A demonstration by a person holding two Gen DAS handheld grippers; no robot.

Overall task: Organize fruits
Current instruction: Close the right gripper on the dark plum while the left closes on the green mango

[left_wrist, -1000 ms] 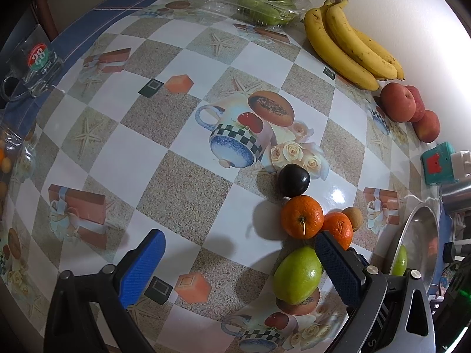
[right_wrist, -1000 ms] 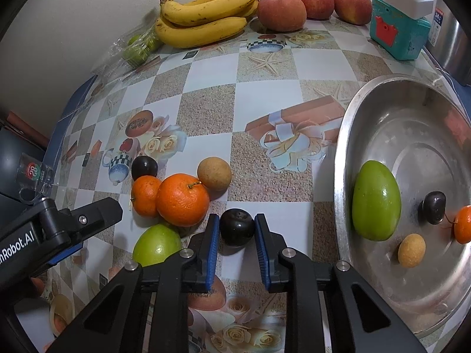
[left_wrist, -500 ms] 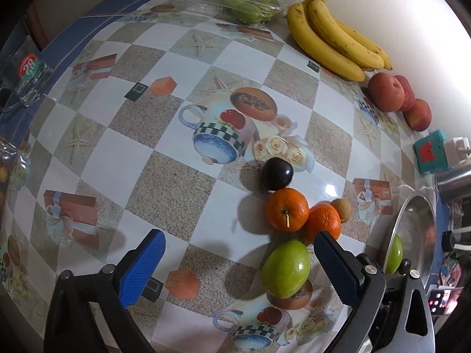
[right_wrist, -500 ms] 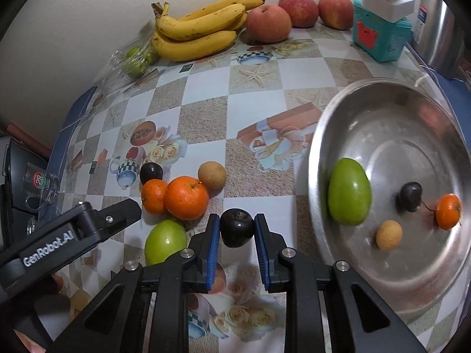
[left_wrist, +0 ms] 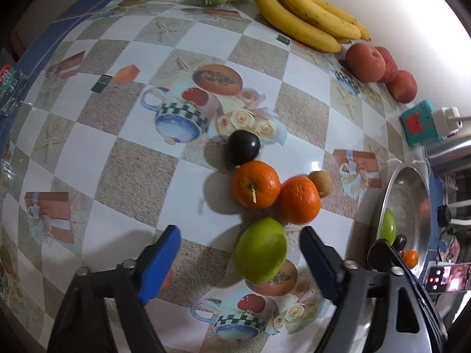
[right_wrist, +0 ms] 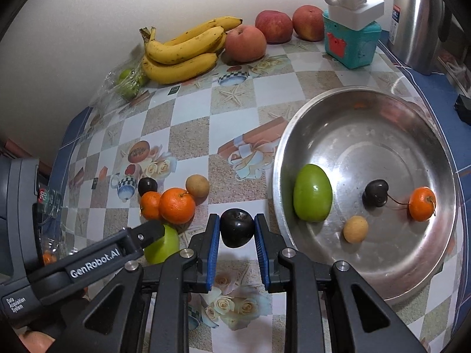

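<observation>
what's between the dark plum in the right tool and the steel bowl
Only bare tablecloth. In the right wrist view, the dark plum is held in the right tool, just short of the steel bowl rim.

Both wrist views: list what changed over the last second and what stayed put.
The right gripper, still shut on the dark plum, has carried it up and toward the steel bowl. The left gripper has closed in around the green mango; its jaws have just been narrowing, pads not yet touching. The oranges, bananas and the bowl's fruit have not moved.
</observation>
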